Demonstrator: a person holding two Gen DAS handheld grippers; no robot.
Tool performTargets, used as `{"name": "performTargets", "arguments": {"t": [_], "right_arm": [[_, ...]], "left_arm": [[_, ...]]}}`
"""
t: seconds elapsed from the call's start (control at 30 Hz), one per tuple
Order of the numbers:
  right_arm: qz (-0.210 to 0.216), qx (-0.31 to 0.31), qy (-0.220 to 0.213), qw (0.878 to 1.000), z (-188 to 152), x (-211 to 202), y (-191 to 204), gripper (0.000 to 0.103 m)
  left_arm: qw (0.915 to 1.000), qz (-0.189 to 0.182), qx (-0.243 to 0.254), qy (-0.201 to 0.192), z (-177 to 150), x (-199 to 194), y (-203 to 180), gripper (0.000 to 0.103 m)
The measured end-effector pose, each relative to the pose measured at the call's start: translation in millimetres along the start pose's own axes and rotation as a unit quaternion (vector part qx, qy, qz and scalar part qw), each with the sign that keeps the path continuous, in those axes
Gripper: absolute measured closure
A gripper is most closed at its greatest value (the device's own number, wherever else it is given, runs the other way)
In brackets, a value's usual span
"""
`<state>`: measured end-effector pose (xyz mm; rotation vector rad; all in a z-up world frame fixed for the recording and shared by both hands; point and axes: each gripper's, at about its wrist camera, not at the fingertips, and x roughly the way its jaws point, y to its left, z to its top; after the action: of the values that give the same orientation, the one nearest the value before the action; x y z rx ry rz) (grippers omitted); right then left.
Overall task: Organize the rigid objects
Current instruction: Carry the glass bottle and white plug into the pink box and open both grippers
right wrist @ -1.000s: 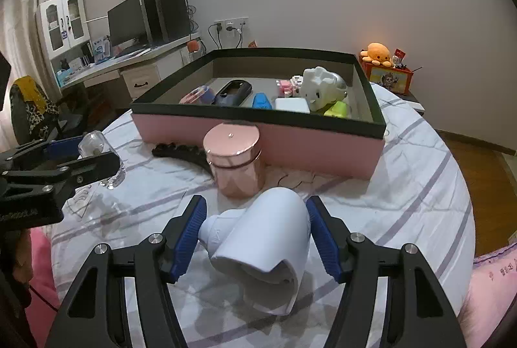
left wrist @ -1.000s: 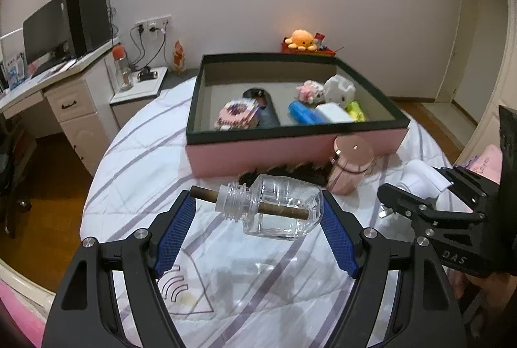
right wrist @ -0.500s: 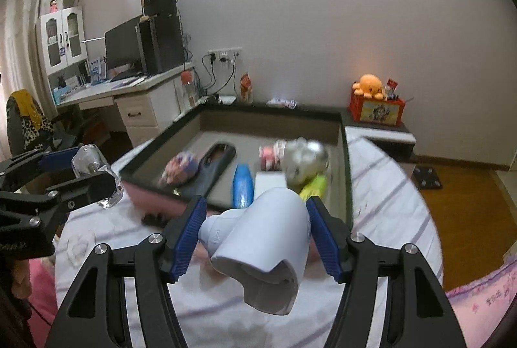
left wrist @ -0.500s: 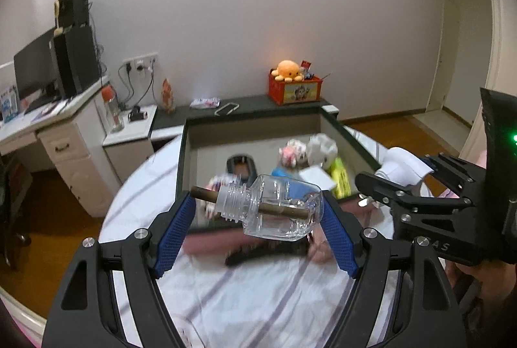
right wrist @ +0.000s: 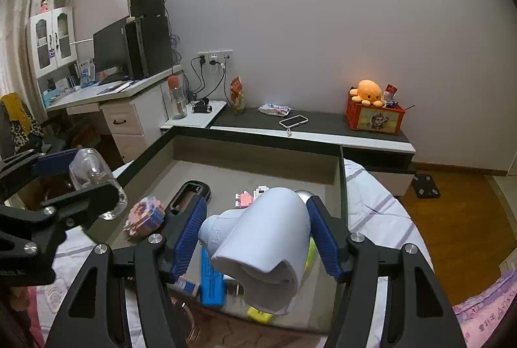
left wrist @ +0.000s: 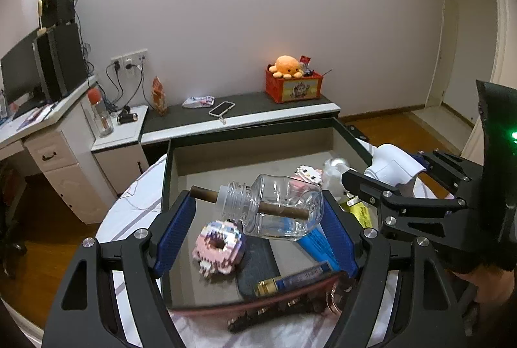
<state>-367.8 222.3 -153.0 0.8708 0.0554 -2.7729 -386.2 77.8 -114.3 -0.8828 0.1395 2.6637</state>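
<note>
My left gripper (left wrist: 255, 218) is shut on a clear glass bottle (left wrist: 278, 205) with a brown stick through its neck, held above the open box (left wrist: 245, 151). My right gripper (right wrist: 257, 239) is shut on a white plastic device (right wrist: 261, 247), also over the box (right wrist: 255, 141). The bottle shows at the left of the right wrist view (right wrist: 93, 173); the white device shows at the right of the left wrist view (left wrist: 392, 162). The box holds a pink block toy (left wrist: 219, 246), a black case (right wrist: 189, 196), a blue tube (right wrist: 211, 280) and other small things.
A black comb-like object (left wrist: 271, 312) and a rose-gold jar's edge (left wrist: 336, 299) lie on the striped bed cover in front of the box. Behind stand a dark shelf with a phone (right wrist: 293, 121) and an orange octopus toy (right wrist: 368, 92), and a desk (right wrist: 97, 96).
Both grippers rose from the bed cover and moved forward over the box, each keeping hold of its object.
</note>
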Motion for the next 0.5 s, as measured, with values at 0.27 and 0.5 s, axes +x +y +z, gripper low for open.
{"name": "performTargets", "arguments": {"t": [0.27, 0.5], "right_arm": [[-0.008, 0.003, 0.018, 1.000, 8, 28, -4, 0.037], [-0.011, 0.008, 0.031, 0.999, 6, 45, -7, 0.037]], "left_arm": [[0.9994, -0.001, -0.017, 0.031, -1, 42, 12, 0.025], [0.9988, 0.000, -0.027, 0.042, -7, 56, 16, 0.023]]}}
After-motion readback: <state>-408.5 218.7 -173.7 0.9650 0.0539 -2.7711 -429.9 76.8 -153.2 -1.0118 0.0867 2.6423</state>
